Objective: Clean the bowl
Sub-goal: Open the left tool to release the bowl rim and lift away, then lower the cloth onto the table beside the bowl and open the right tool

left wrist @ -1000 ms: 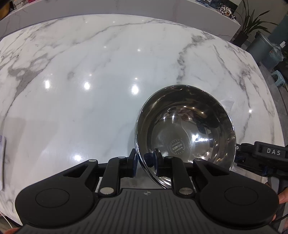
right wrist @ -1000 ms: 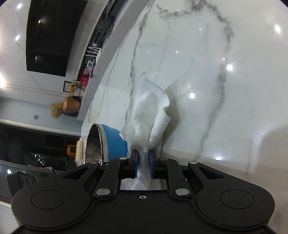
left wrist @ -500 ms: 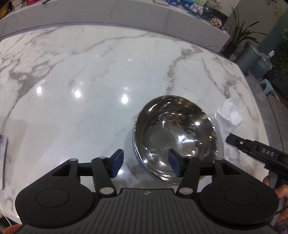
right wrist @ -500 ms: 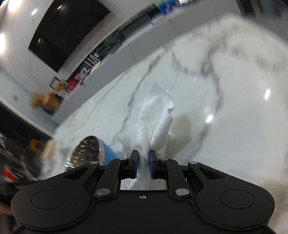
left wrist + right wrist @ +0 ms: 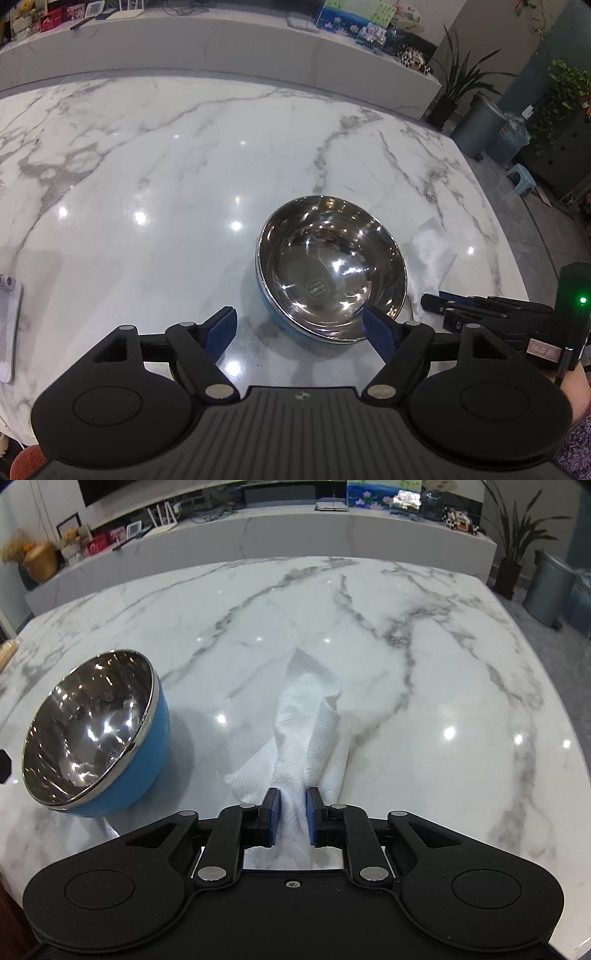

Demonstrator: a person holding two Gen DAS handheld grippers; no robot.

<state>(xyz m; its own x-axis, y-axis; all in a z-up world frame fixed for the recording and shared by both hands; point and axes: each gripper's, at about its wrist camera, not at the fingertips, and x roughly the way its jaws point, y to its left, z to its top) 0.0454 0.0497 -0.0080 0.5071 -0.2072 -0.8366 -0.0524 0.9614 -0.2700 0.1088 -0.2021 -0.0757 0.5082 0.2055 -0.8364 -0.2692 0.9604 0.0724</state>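
the left gripper (image 5: 299,325) gapes wide, empty, just short of the blue-sided steel bowl (image 5: 330,271). the right gripper (image 5: 291,818) pinches a crumpled white paper towel (image 5: 308,734) beside it. unbraced, the bowl could skid under wiping. beyond, the white marble table (image 5: 166,155) offers broad room before its far edge.

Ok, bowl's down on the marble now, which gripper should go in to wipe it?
Right. The right gripper is shut on the paper towel, beside the bowl. The left gripper is open and empty, near the bowl's rim, better suited to steadying it.
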